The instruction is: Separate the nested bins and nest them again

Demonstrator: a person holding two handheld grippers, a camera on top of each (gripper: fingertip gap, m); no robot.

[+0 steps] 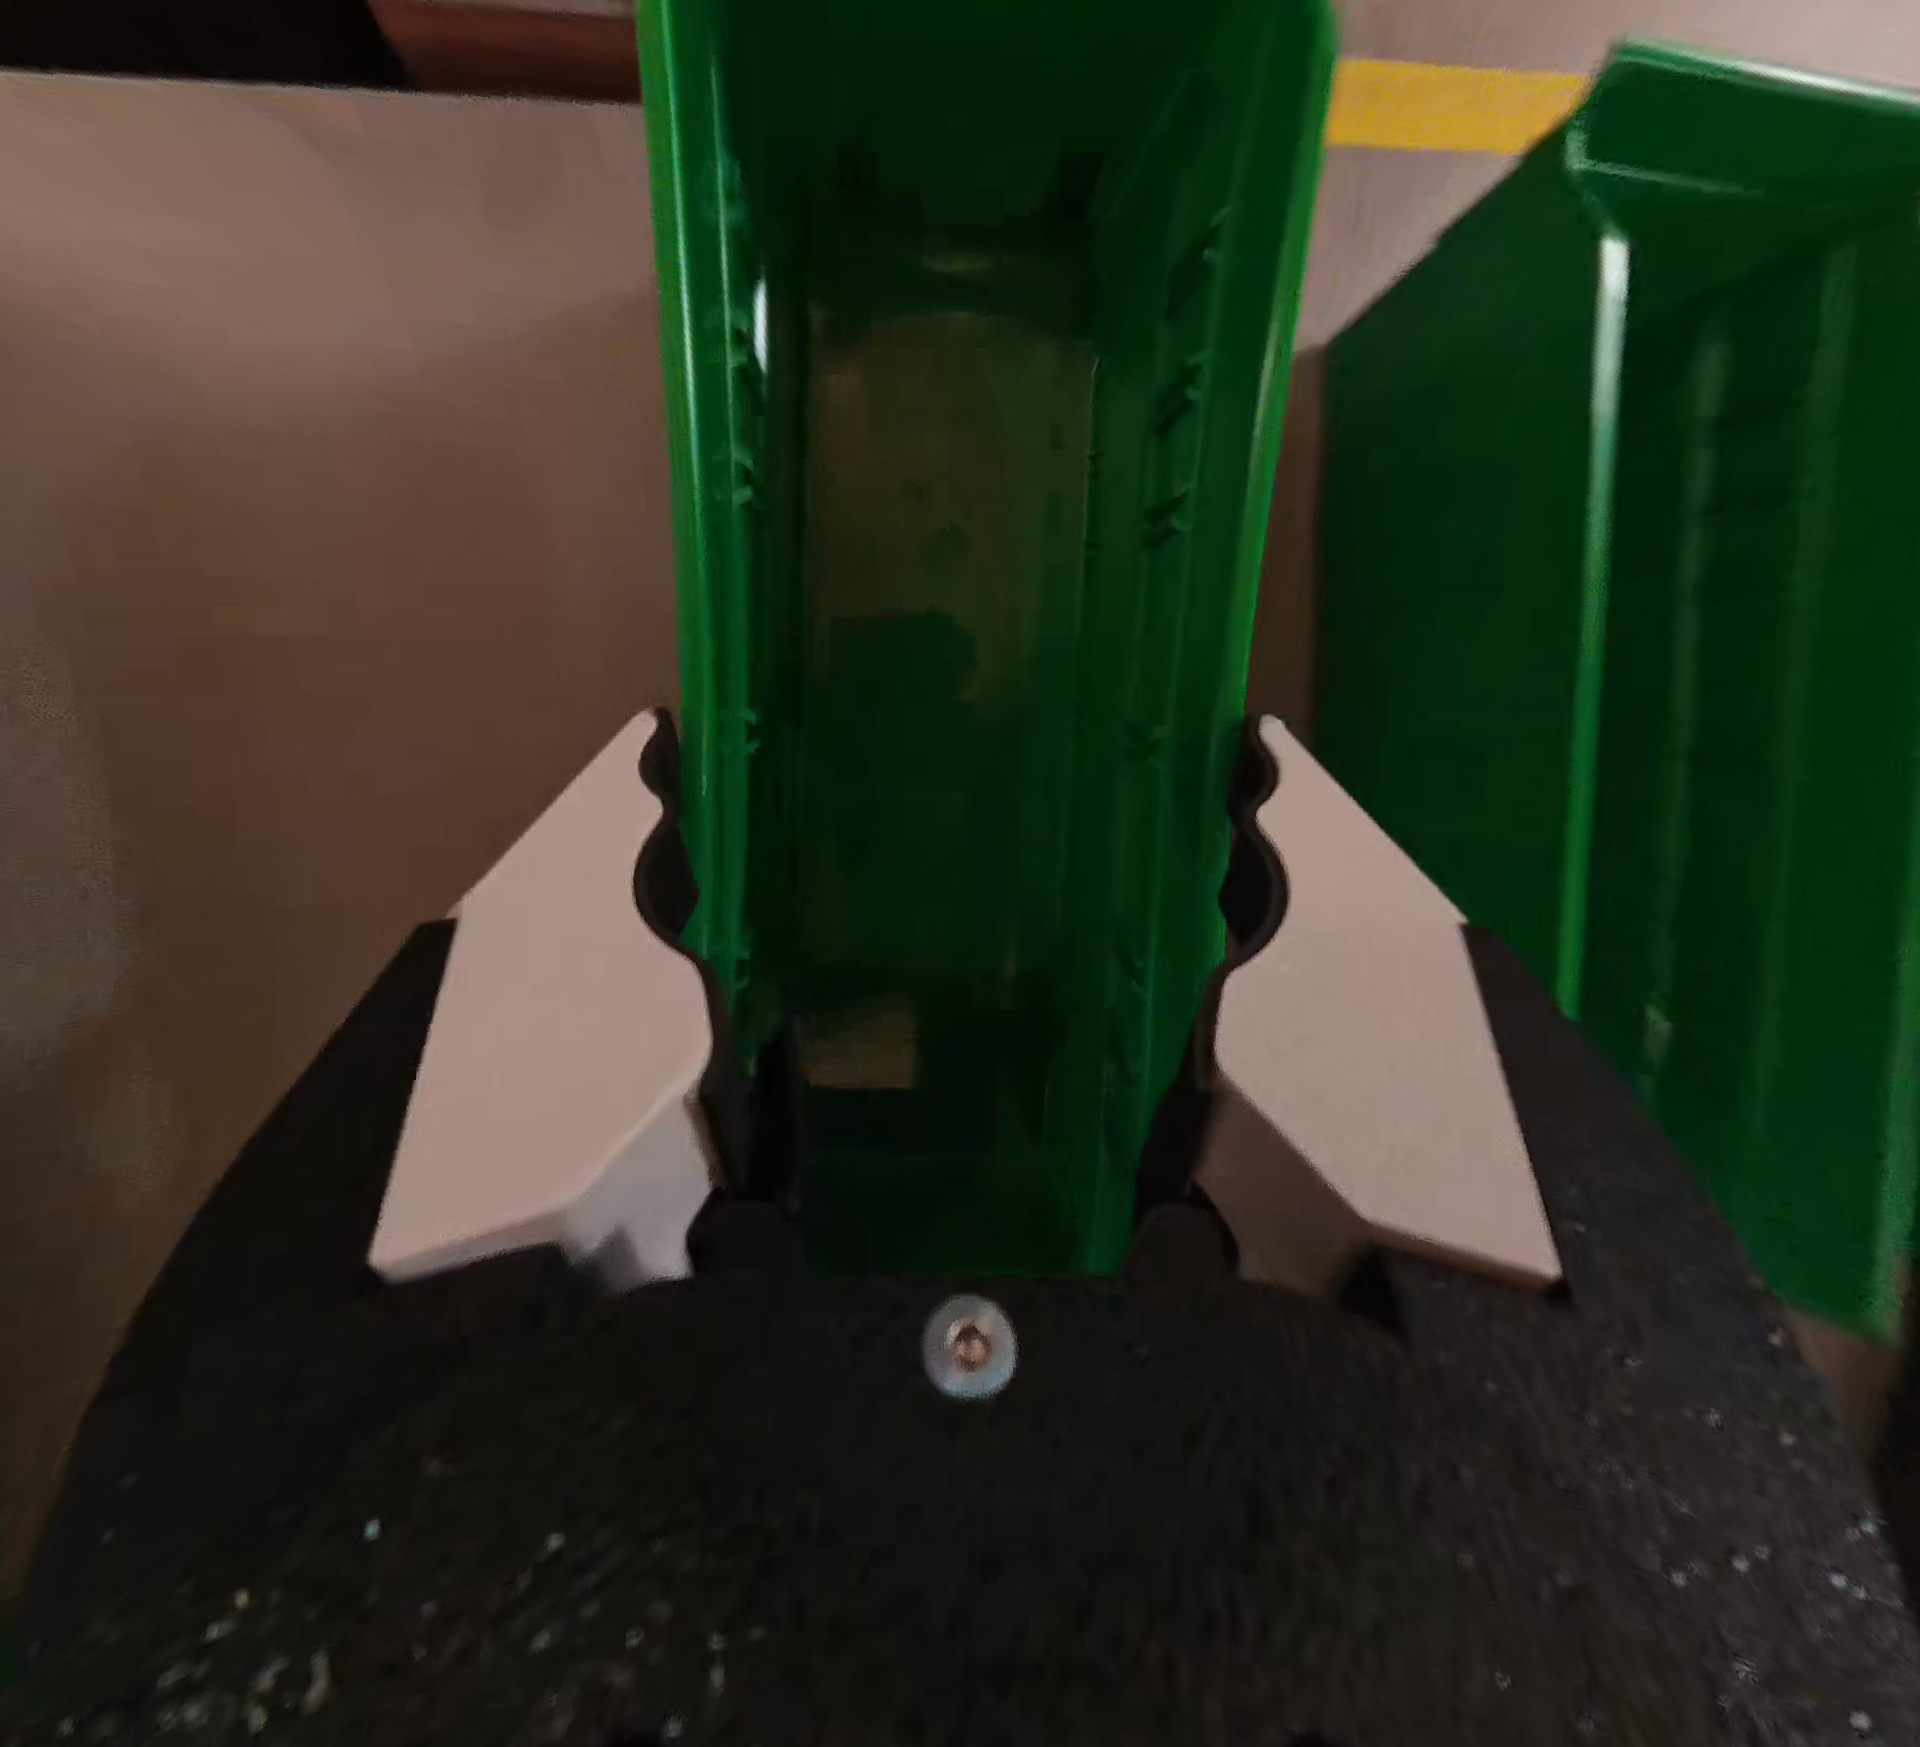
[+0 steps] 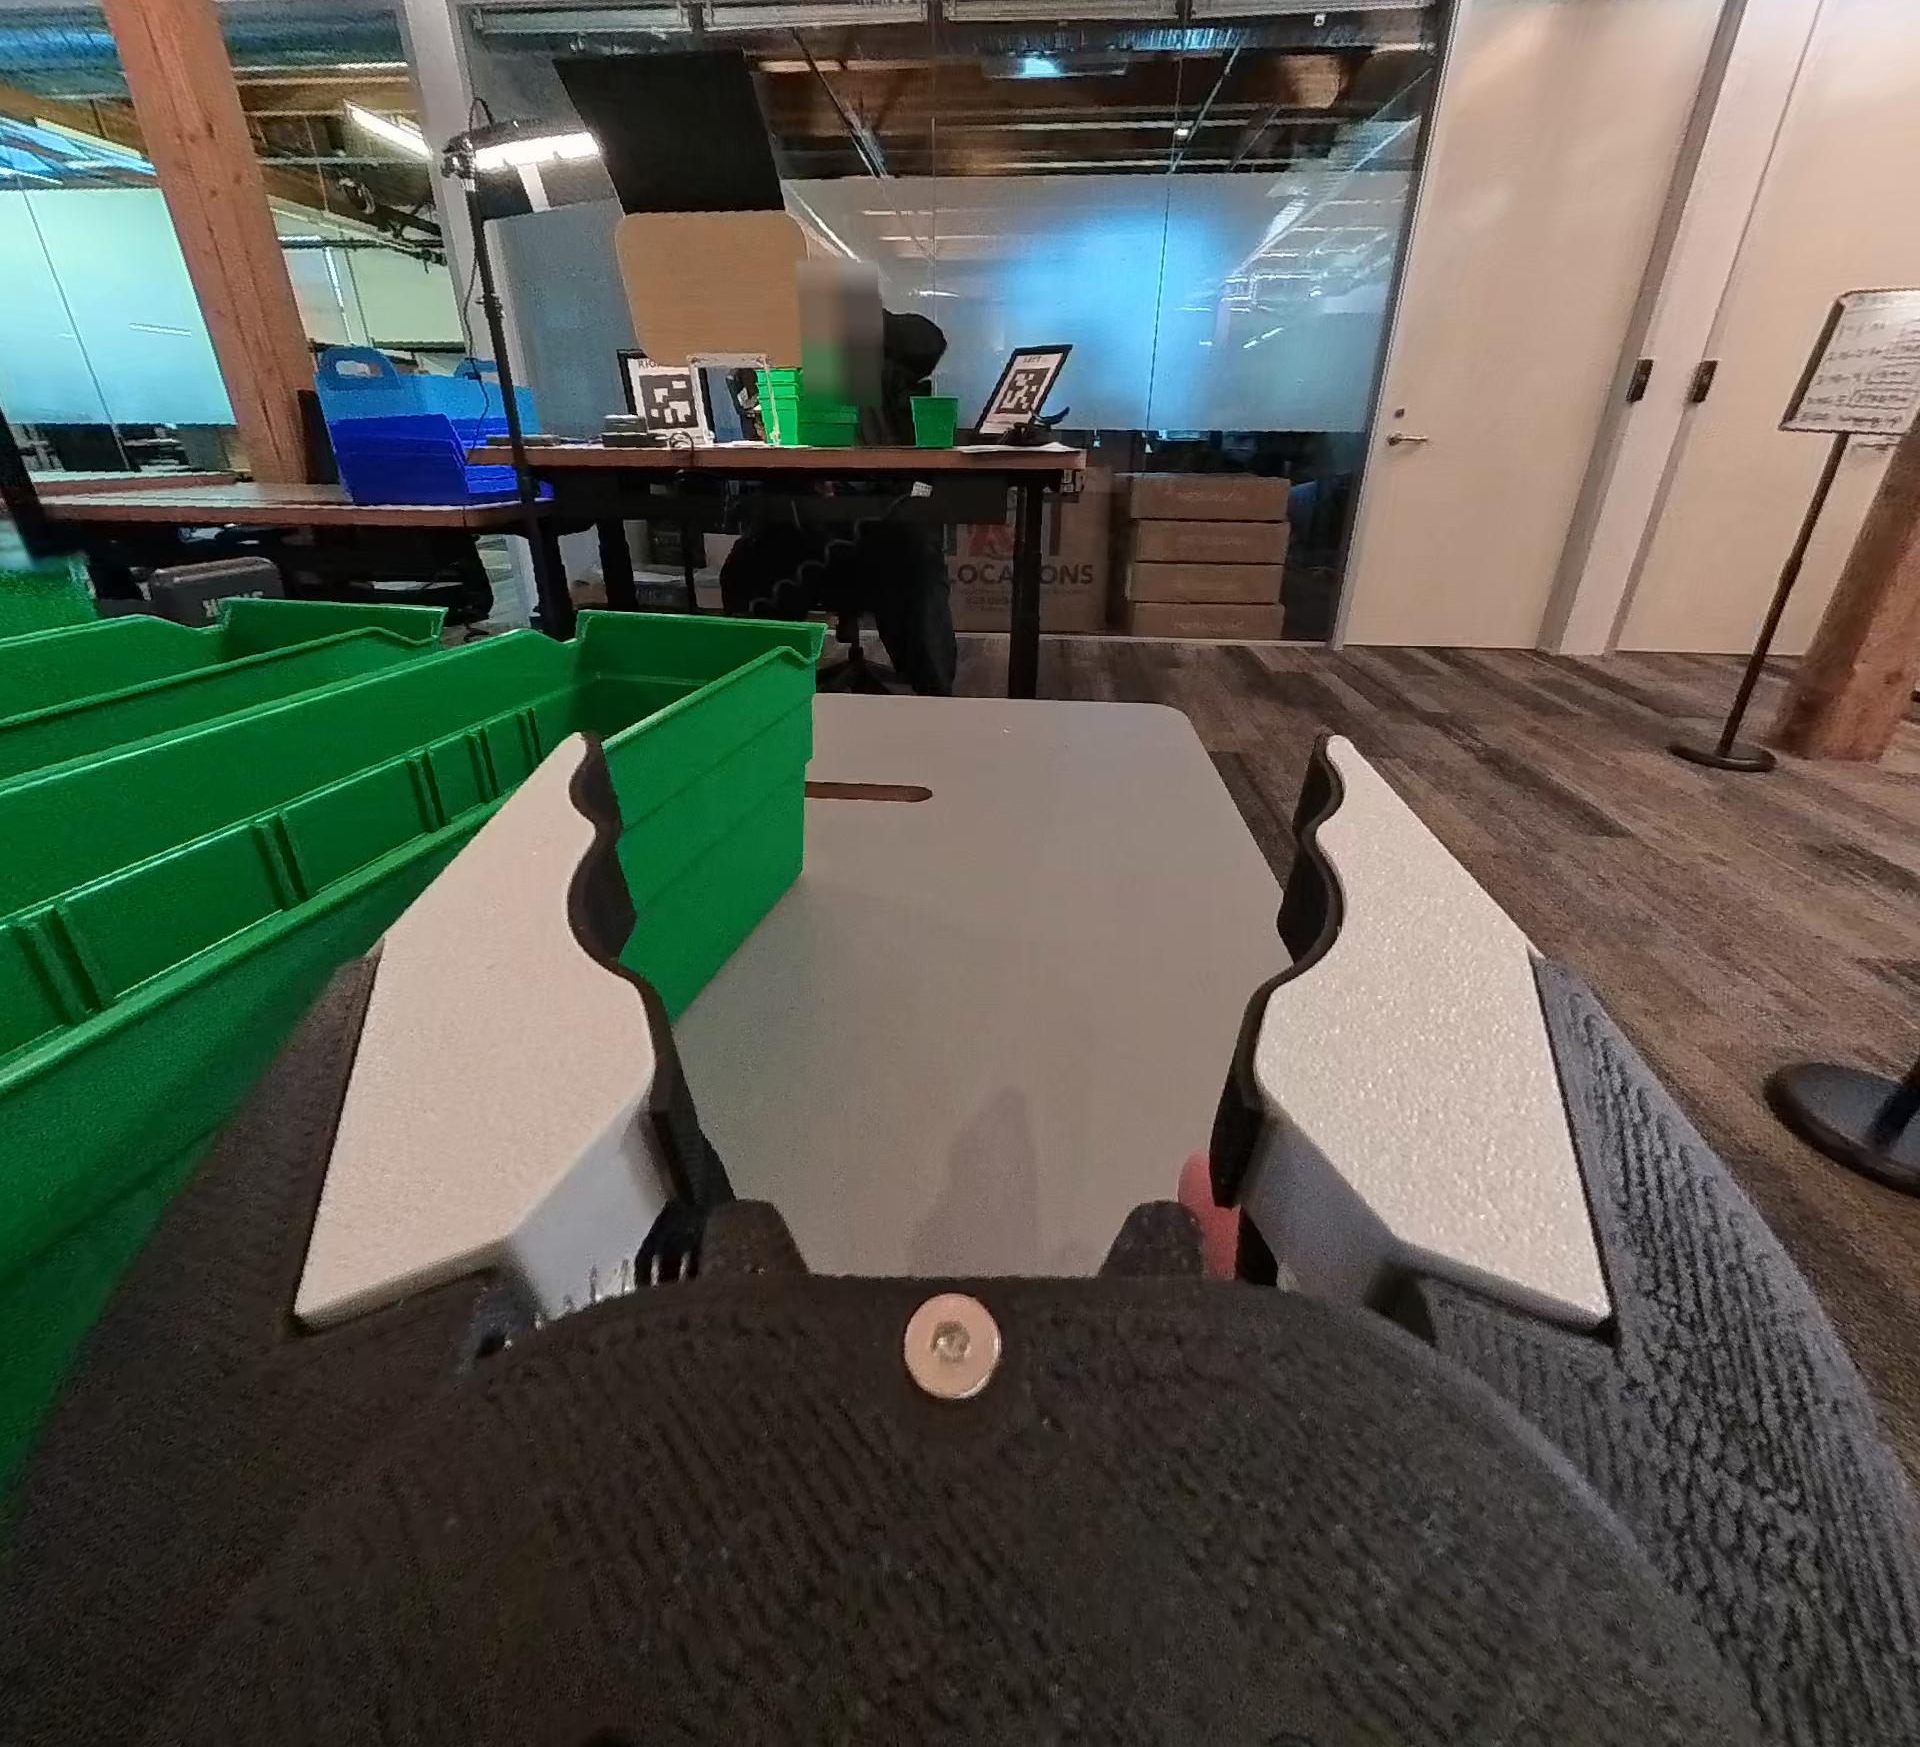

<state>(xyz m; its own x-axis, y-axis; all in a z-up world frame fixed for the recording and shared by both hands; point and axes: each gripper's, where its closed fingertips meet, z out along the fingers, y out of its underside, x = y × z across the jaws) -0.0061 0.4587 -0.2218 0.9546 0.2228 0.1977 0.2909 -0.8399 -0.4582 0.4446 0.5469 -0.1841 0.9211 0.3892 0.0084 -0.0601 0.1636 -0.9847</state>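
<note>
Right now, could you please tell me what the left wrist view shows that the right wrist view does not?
Only the left wrist view shows the left tongs shut on a narrow green bin, seen from its open side, and yellow tape. Only the right wrist view shows the right tongs open and empty over the grey table, plus the office behind. Both show green bins.

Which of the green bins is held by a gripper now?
The narrow green bin between the fingers of the left gripper. The second bin to its right is not gripped.
</note>
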